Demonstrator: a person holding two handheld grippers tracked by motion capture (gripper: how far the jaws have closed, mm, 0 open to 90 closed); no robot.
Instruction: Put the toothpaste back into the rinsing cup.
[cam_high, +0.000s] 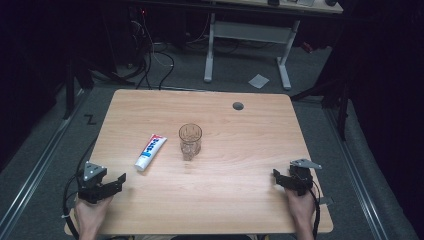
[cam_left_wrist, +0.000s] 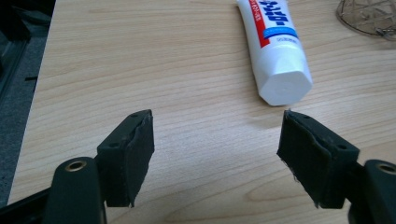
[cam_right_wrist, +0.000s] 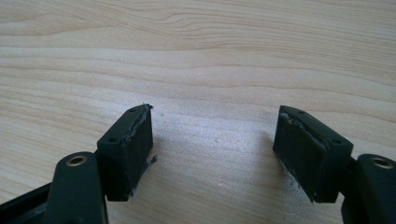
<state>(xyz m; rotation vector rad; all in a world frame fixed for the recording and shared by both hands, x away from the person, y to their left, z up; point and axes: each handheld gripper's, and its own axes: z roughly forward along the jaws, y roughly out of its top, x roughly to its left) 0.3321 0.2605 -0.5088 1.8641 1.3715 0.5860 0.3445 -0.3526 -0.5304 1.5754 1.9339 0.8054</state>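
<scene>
White toothpaste tube (cam_high: 150, 152) beside glass (cam_high: 190, 141)

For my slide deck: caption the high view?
Open left gripper and right gripper flank toothpaste and glass.

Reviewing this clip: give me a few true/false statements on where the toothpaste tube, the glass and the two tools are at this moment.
1. The toothpaste tube lies flat on the table. True.
2. The glass is tipped on its side. False: it stands upright, beside the tube.
3. The left tool is shut on the tube. False: its jaws are open, and the tube's cap end lies ahead of them.
4. The right tool is open above bare wood. True.
5. The tube is inside the glass. False: it lies apart, on the table.
</scene>
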